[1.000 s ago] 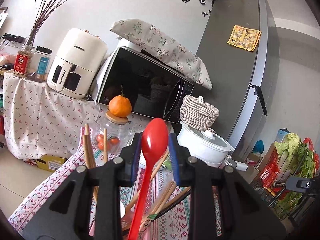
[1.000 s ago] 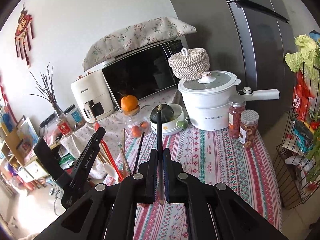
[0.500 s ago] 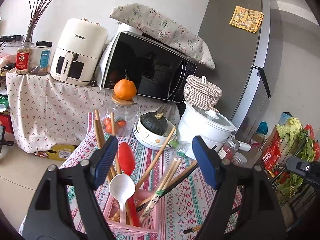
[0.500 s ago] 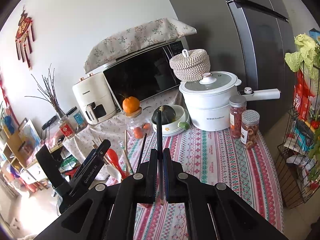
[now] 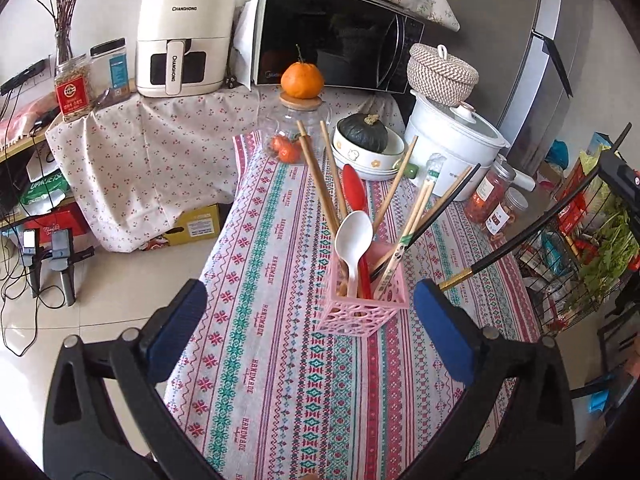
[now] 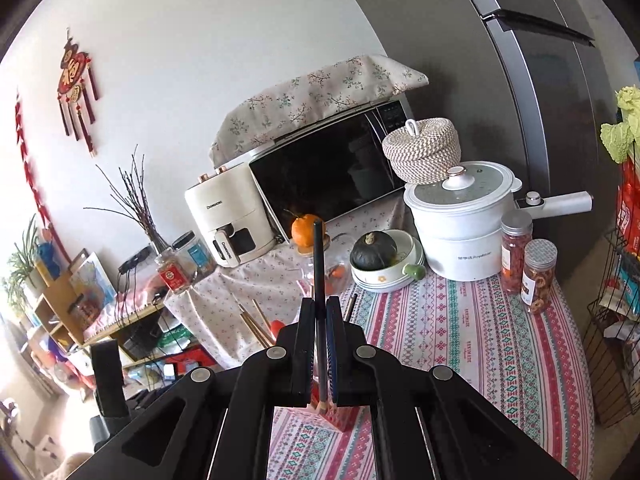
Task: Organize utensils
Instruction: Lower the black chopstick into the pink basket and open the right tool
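A pink lattice basket point(image 5: 362, 314) stands on the patterned tablecloth point(image 5: 260, 320). It holds a red spoon point(image 5: 354, 192), a white spoon point(image 5: 354, 236) and several wooden chopsticks point(image 5: 316, 176). My left gripper point(image 5: 310, 314) hovers just before the basket, jaws wide and still opening, its pads touching nothing. My right gripper point(image 6: 320, 320) is shut on a black chopstick point(image 6: 319, 264) that points up and away. That chopstick point(image 5: 520, 240), with a gold band, also shows in the left wrist view, right of the basket. The basket's corner point(image 6: 338, 418) peeks out under the right gripper.
Behind the basket stand a glass jar topped by an orange point(image 5: 302, 78), a bowl with a dark squash point(image 5: 362, 134), a white pot point(image 5: 452, 140) and two snack jars point(image 6: 538, 276). A microwave point(image 5: 336, 36) and air fryer point(image 5: 184, 36) line the wall. A wire vegetable rack point(image 5: 584, 248) is at right.
My left gripper let go of the red spoon, which now stands in the basket, opened wide, pulled back and tilted down. The right gripper rose slightly, still gripping the black chopstick.
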